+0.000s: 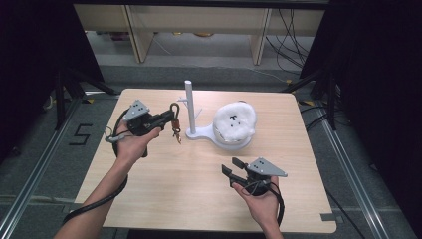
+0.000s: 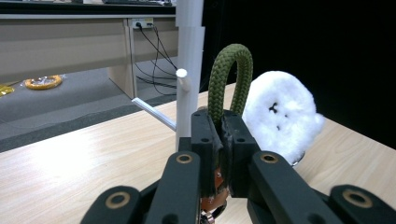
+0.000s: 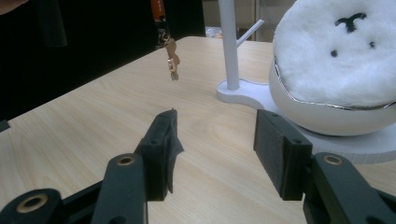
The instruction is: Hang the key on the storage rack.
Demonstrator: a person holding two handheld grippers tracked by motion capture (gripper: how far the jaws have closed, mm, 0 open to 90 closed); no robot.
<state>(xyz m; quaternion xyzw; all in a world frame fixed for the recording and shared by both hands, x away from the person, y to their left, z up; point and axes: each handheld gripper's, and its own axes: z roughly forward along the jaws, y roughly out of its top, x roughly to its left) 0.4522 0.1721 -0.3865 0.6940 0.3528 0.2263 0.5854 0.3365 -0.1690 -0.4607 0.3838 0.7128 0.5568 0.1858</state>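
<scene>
The white plush headphones (image 1: 234, 124) rest on the white stand (image 1: 191, 107), just beyond the left gripper's (image 1: 170, 118) fingers. Those fingers clamp the olive cord keychain (image 2: 229, 77), loop poking above them, charm dangling below. The right gripper (image 1: 230, 168) hovers wide, holding nothing.

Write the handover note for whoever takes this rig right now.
Left gripper: shut on the olive-green braided cord loop of a keychain, held above the table; its orange strap and small brass charm hang below.
Right gripper: open, nothing between the jaws, low over the light wooden table.
White plastic stand with upright post and side pegs is just beyond the loop; a fluffy white plush with a black stitched face sits on its dish.
Done: keychain picked up.
Left: probably hang the loop on a peg.
</scene>
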